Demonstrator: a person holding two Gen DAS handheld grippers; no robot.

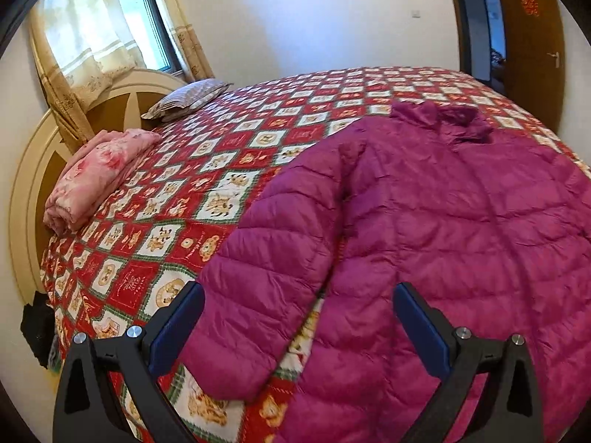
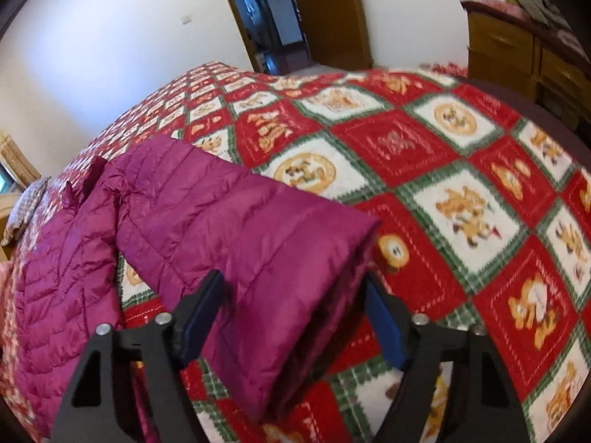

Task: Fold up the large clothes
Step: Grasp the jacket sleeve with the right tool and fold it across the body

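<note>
A magenta puffer jacket [image 1: 443, 221] lies spread flat on the red patchwork quilt [image 1: 221, 147], its collar toward the far side. My left gripper [image 1: 299, 299] hovers open over the jacket's near edge, where one sleeve [image 1: 266, 251] runs down between its wide-set fingers without touching the pads. In the right wrist view the other sleeve [image 2: 258, 240] lies out from the jacket body [image 2: 66, 277] across the quilt [image 2: 406, 147]. Its cuff end sits between the fingers of my right gripper [image 2: 291, 291], with a dark gap showing beside the right pad [image 2: 384, 325].
A folded pink blanket [image 1: 96, 173] and a striped pillow [image 1: 188, 98] lie by the cream headboard [image 1: 26, 192] under a curtained window [image 1: 147, 26]. An open wooden door [image 2: 325, 11] is beyond the bed's far corner. A wooden dresser [image 2: 517, 48] stands at the right.
</note>
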